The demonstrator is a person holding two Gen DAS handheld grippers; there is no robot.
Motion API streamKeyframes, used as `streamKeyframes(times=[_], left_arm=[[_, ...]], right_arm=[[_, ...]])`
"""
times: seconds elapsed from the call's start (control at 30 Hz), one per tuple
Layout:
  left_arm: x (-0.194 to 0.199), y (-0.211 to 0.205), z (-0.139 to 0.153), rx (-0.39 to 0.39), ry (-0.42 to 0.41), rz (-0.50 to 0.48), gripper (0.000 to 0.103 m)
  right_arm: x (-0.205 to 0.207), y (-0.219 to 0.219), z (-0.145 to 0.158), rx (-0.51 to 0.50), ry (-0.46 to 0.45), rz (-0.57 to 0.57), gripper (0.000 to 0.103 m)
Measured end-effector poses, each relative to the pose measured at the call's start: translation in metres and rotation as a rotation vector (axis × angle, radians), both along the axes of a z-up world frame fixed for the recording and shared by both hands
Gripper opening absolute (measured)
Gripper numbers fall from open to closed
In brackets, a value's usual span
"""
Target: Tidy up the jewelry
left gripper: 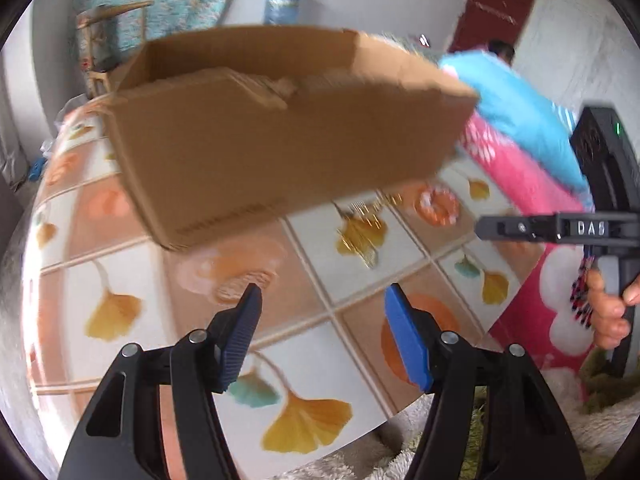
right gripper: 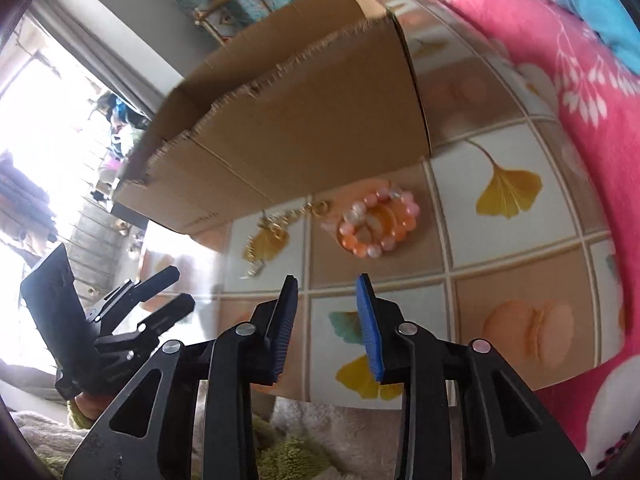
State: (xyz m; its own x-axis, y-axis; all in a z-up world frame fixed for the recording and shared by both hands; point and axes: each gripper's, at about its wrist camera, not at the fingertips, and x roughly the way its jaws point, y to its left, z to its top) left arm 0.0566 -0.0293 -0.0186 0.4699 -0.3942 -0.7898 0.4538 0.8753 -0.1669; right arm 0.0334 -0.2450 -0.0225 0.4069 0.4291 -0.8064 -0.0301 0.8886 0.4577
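Jewelry lies on the table [right gripper: 500, 240], just in front of the open cardboard box [right gripper: 304, 132]: a pink-and-orange bead bracelet [right gripper: 378, 222] and, beside it toward the box, a gold chain [right gripper: 276, 232]. The right gripper [right gripper: 327, 324] hangs above the table, short of both items, its jaws parted by a modest gap and holding nothing. The left gripper [left gripper: 322, 340] has its jaws spread wide, also empty, over bare table.

Hazards, as judged:
- The chain is thin and flat on a glossy surface; the jaws may close above it or catch only one loop, letting the rest trail and snag on the box's ragged cut edge.
- Round beads may roll out of a shallow pinch.
- Both views are blurred, so aim may be off.
- The light box may slide if bumped.
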Motion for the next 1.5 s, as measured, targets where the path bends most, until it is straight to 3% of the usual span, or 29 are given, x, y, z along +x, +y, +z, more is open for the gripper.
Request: streamKeyframes(times=[0.13,0.33,0.57,0.7,1.03,1.13,1.27,1.5], left_arm=[[0.000,-0.020,-0.005,0.035,-0.034,-0.054,0.062],[0.005,-0.033,-0.009,0.059,-0.084,-0.095,0.043],[0.012,-0.039,-0.015,0.035,-0.069,-0.143,0.024],[0.016,-0.041,-0.015,0.046,-0.076,-0.147,0.018],[0.021,-0.052,-0.016,0.086,-0.106,-0.162,0.014],[0.022,-0.054,-0.016,0.121,-0.125,-0.162,0.007],[0.024,-0.051,-0.016,0.109,-0.113,-0.136,0.006],[0.020,-0.028,-0.015,0.120,-0.094,-0.064,0.006]], right_arm=[[0.013,0.020,-0.008,-0.005,-0.016,0.059,0.023],[0.027,0.040,-0.020,-0.053,-0.017,0.116,0.016],[0.042,0.021,-0.022,-0.139,-0.040,0.033,0.011],[0.045,0.012,-0.020,-0.106,-0.034,0.005,0.012],[0.038,0.012,-0.019,-0.065,-0.043,0.050,0.014],[0.032,0.007,-0.019,-0.057,-0.044,0.050,0.014],[0.027,-0.001,-0.016,-0.057,-0.049,0.057,0.014],[0.025,0.025,-0.014,-0.085,-0.086,0.099,0.014]])
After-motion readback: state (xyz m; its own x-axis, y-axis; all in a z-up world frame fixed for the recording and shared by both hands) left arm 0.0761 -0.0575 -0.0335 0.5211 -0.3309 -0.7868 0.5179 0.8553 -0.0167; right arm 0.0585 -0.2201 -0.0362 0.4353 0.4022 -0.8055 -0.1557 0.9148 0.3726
